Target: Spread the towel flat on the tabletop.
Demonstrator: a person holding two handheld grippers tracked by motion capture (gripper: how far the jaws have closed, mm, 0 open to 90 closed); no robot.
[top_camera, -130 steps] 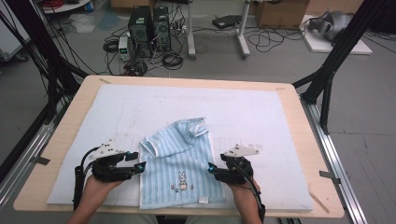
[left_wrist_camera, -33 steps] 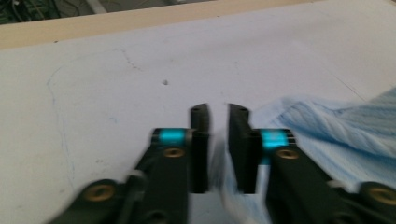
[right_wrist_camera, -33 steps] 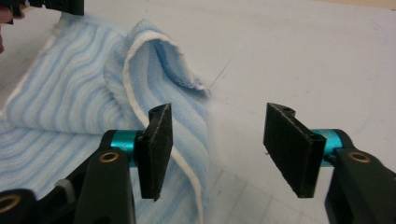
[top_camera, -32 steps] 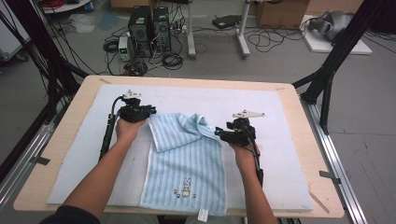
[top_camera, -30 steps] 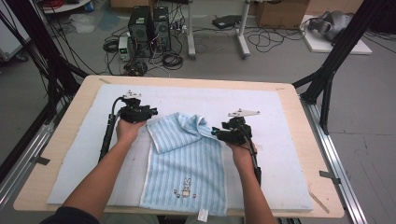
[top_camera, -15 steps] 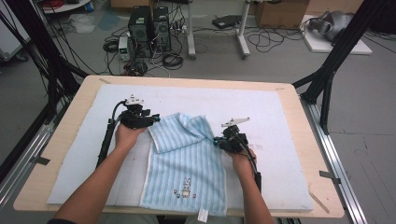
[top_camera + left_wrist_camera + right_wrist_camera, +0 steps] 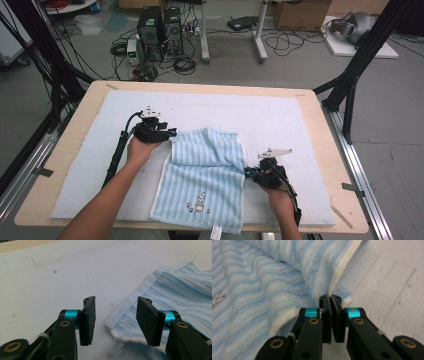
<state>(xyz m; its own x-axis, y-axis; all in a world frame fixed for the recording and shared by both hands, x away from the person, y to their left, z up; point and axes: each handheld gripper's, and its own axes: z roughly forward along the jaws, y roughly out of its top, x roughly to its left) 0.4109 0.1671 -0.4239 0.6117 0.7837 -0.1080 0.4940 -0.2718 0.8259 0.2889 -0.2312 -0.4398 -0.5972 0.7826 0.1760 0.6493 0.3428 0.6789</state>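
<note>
The left gripper [image 7: 113, 317] sat at the bottom of the frame with its two black jaws wide apart. A corner of the blue striped towel [image 7: 172, 292] lay between them, on the right side. The white mat [image 7: 62, 270] covered the upper left.

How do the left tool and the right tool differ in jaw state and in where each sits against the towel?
The left tool stands open at the towel's far left corner, pads off the cloth; the right tool is shut at the towel's right edge. Whether it pinches cloth I cannot tell. Both share black jaws and teal collars.
</note>
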